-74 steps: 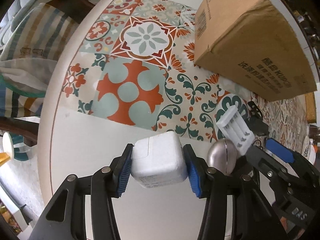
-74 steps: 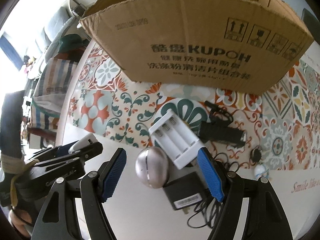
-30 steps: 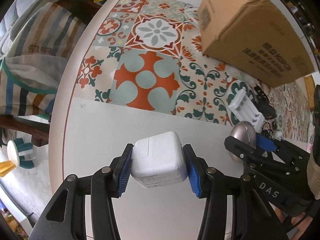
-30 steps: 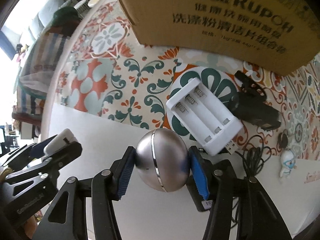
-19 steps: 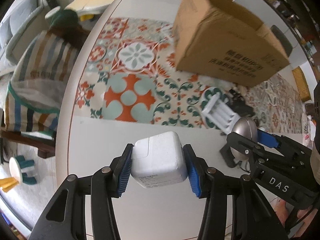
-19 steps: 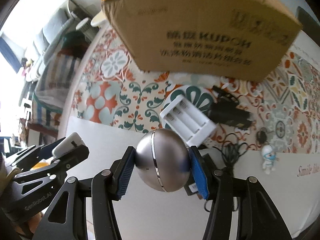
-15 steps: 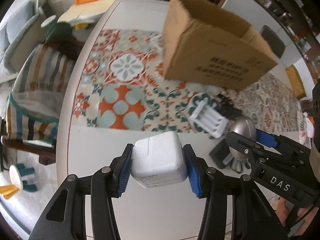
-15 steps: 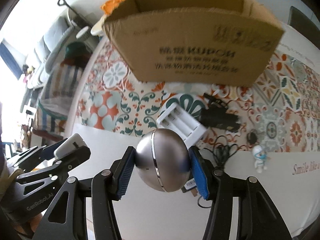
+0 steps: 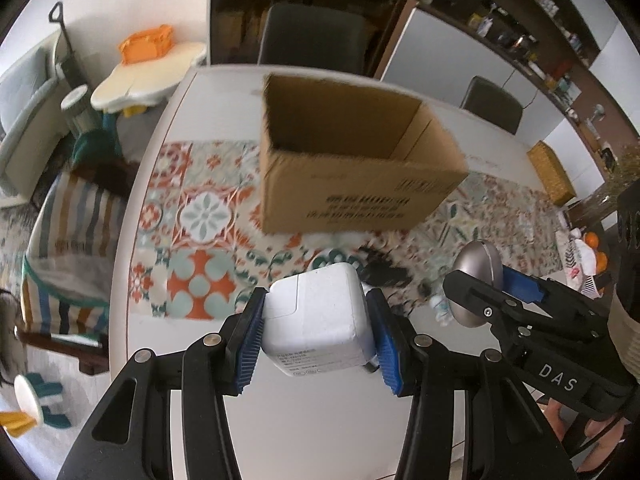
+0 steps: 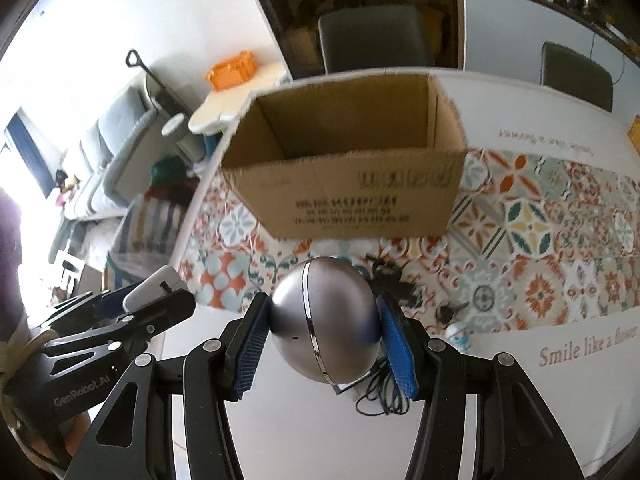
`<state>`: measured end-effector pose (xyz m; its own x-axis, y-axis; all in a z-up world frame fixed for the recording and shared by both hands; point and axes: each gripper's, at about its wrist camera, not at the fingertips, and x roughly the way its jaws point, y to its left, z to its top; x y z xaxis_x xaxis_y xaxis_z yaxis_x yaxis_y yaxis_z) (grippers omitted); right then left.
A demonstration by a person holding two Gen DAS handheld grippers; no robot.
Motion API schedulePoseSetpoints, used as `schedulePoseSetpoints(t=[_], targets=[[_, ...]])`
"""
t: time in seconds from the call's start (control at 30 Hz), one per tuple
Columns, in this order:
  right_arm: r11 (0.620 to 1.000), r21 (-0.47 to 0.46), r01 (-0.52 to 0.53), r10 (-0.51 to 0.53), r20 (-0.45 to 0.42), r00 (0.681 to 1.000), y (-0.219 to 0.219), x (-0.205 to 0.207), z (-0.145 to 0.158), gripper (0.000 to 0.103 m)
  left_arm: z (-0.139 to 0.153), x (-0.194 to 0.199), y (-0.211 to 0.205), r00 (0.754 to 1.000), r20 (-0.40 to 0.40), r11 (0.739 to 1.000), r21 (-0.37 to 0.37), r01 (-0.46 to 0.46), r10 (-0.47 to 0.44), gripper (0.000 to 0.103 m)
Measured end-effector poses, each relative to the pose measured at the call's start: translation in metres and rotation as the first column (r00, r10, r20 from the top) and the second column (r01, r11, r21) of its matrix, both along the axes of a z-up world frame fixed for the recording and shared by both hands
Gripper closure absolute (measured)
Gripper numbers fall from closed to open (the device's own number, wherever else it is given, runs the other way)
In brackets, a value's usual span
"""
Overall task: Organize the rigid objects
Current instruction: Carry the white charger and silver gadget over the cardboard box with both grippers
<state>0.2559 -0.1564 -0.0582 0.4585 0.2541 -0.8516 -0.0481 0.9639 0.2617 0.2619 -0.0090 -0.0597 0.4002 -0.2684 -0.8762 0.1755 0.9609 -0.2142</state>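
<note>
My left gripper (image 9: 318, 330) pinches the white charger (image 9: 318, 326); my right gripper (image 10: 324, 330) clamps the silver ball (image 10: 326, 320), both short of the open box (image 10: 344, 172). Tablecloth (image 10: 580, 346) reads "Smile like a".

Daylight floods in from my left, blowing out the window (image 10: 16, 184) in the right wrist view. The cardboard box (image 9: 352, 160) and desk (image 9: 304, 432) pattern smear with motion blur, its print unreadable; perhaps Chinese. Both fisheyes bend and darken at the edges.
</note>
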Motion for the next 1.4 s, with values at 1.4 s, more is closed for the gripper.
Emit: schedulePoseSetpoints(t=[1.4], targets=[[1.0,-0.01,0.011,-0.01,0.133,0.991,-0.037,0.117,0.046,0.048,0.038,0.129,-0.035,0.995,0.094,1.0,0.002,-0.018,0.018,0.054]])
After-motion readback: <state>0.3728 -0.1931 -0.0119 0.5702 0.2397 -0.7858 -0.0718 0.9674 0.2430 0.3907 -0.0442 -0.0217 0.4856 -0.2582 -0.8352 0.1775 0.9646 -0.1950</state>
